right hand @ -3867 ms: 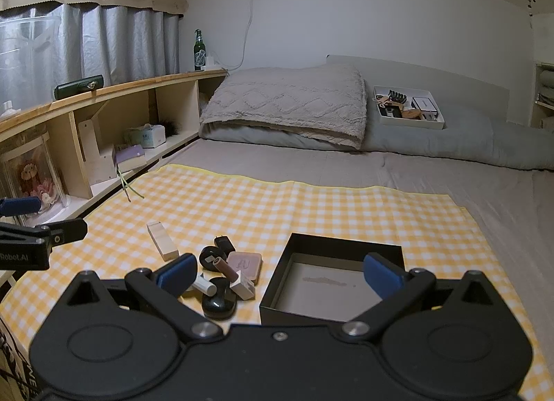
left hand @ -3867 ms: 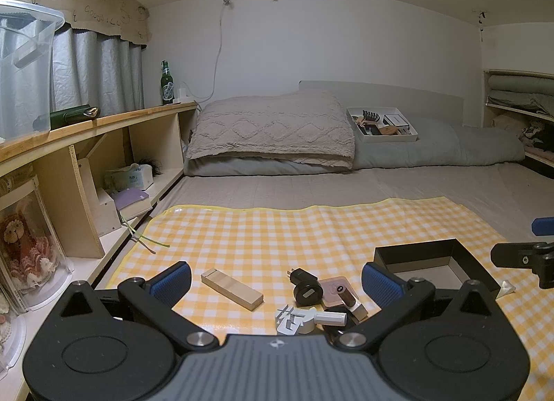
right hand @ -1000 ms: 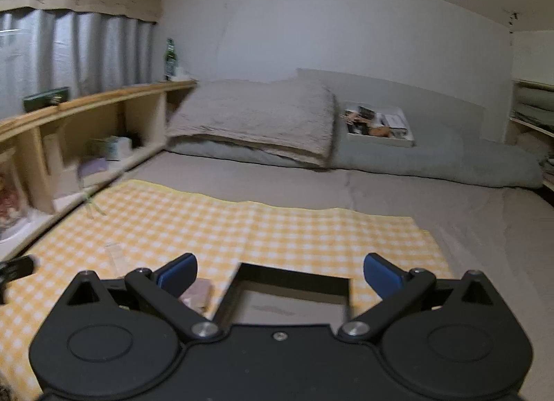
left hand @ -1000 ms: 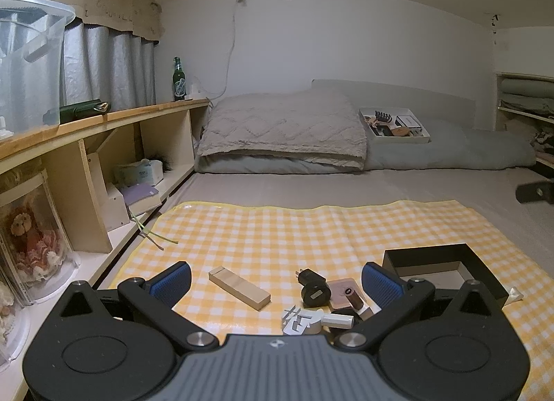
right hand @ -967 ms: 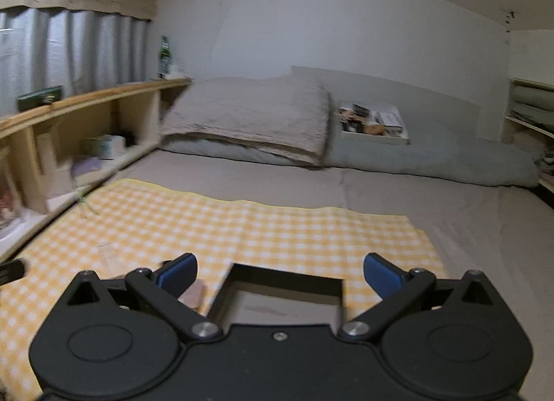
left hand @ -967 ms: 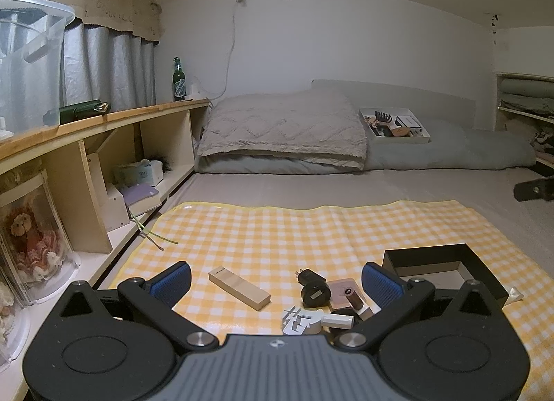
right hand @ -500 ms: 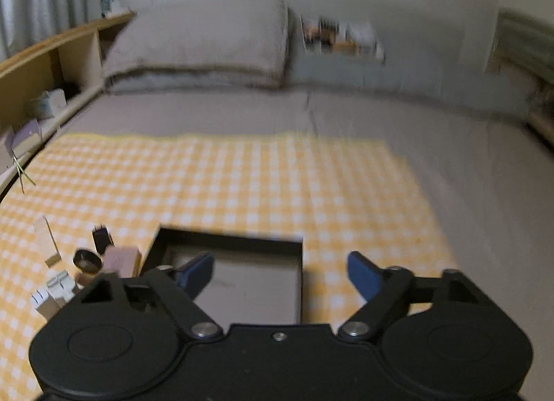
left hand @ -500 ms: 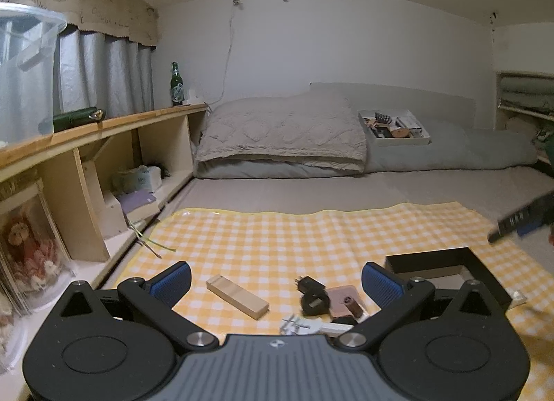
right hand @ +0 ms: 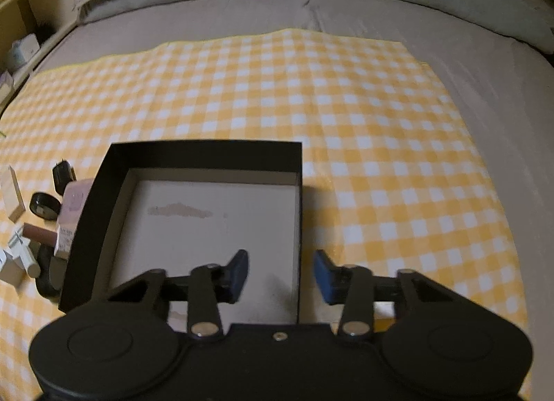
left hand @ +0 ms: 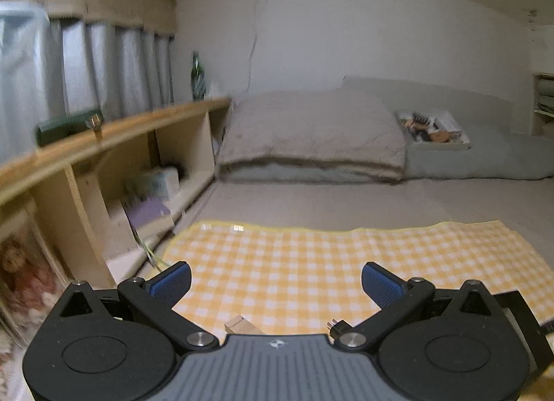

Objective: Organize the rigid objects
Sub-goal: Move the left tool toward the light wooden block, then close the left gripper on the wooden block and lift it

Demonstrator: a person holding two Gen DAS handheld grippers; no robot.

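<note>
Box point(right hand: 207, 155), black, open, on cloth point(right hand: 346, 89); likely light, stiff, thin-walled; right gripper point(right hand: 281, 274) closing astride its 3 o'clock wall, the hold; left gripper point(left hand: 275, 280) apart, empty.

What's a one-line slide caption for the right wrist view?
Right gripper closing astride the right wall of the empty black box on the yellow checked cloth.

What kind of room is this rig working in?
Most likely a bedroom, with the work done on a bed: a folded blanket lies at the far end, curtains hang over a wooden shelf unit, and a yellow checked cloth covers the mattress.
</note>
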